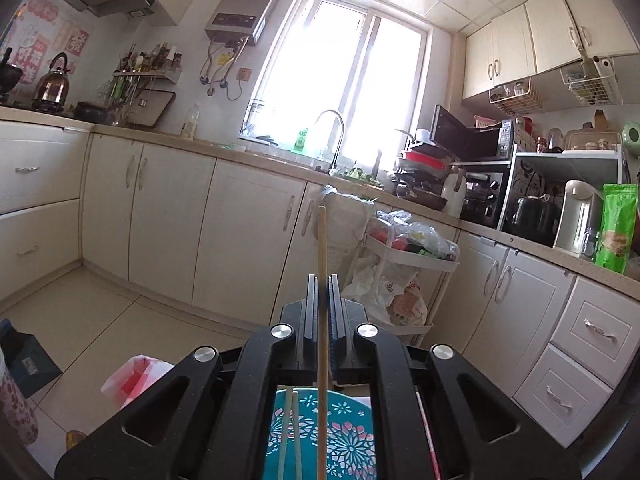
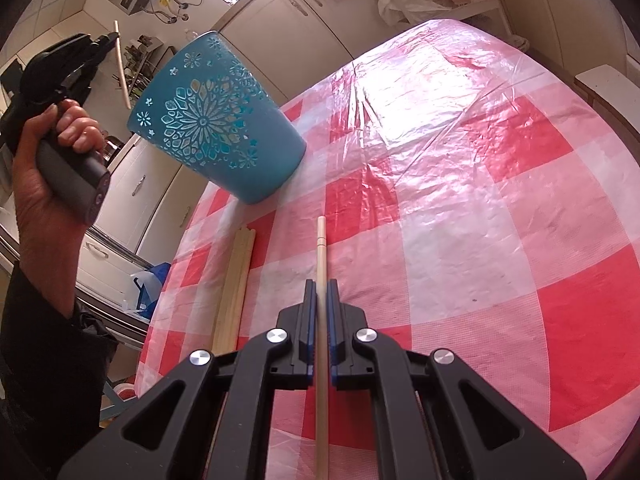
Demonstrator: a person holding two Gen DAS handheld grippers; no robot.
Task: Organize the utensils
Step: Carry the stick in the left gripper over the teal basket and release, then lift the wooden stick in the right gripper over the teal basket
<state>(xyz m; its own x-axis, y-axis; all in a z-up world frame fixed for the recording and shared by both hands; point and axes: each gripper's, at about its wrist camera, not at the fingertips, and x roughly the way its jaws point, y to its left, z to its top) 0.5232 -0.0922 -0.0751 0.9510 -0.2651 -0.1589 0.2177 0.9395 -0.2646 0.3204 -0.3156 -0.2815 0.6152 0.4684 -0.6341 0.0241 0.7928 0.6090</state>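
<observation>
My left gripper (image 1: pixel 322 280) is shut on a wooden chopstick (image 1: pixel 322 248) and holds it upright over the teal cut-out holder (image 1: pixel 344 436), where two chopsticks (image 1: pixel 289 428) stand. In the right wrist view the left gripper (image 2: pixel 110 40) hovers above the teal holder (image 2: pixel 216 120), chopstick (image 2: pixel 122 68) pointing down at its rim. My right gripper (image 2: pixel 321 286) is shut on another chopstick (image 2: pixel 321 248) just above the red-checked tablecloth (image 2: pixel 480 200). A bundle of several chopsticks (image 2: pixel 236 284) lies on the cloth to its left.
Kitchen cabinets (image 1: pixel 240 220) and a sink counter lie ahead in the left wrist view. A white trolley (image 1: pixel 412 256) with bags stands by the cabinets. The table's left edge (image 2: pixel 168 280) is close to the chopstick bundle.
</observation>
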